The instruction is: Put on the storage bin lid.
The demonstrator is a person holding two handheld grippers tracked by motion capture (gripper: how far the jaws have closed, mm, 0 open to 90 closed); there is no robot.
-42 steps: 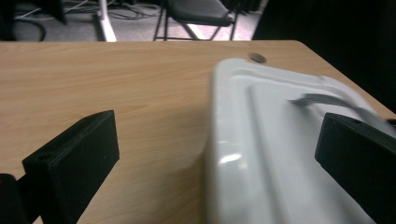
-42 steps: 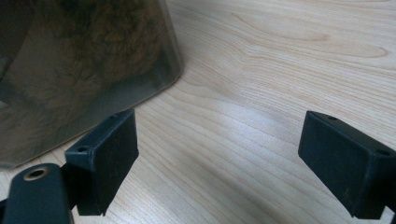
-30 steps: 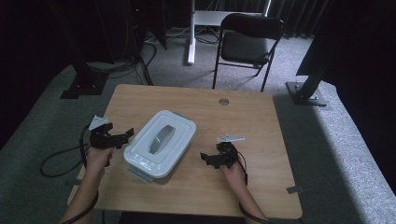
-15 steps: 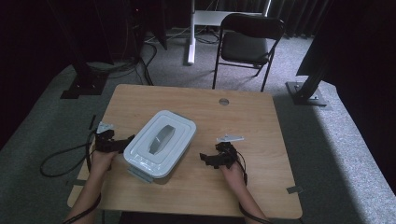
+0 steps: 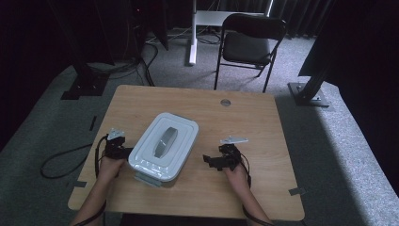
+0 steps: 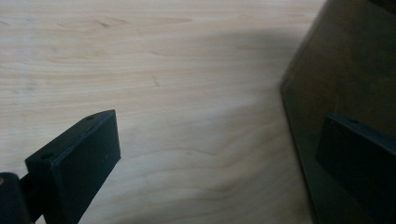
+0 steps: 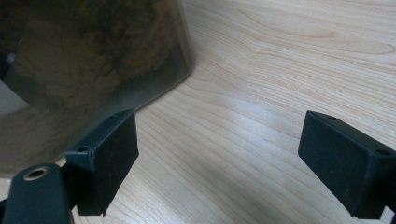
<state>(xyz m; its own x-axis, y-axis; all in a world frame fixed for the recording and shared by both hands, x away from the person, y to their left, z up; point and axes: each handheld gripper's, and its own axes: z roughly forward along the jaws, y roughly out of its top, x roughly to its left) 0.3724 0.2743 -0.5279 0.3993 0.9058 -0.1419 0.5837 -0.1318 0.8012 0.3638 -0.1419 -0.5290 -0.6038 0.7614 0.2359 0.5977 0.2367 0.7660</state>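
A rectangular container with a white lid and a grey handle lies at an angle on the wooden table. My left gripper sits low against its left side. In the left gripper view the left gripper is open, and one of its jaws is in front of the container's dark wall. My right gripper rests a little way off to the right of the container, pointing at it. In the right gripper view the right gripper is open over bare wood, and the translucent container wall shows something brown inside.
A black folding chair stands beyond the table's far edge. A round cable hole is set near the table's far side. A cable trails over the floor from the left gripper. Bare tabletop lies to the right of the right gripper.
My left gripper has dropped and come nearer to the person, closing in on the container's left side. The right gripper and the container have hardly moved.
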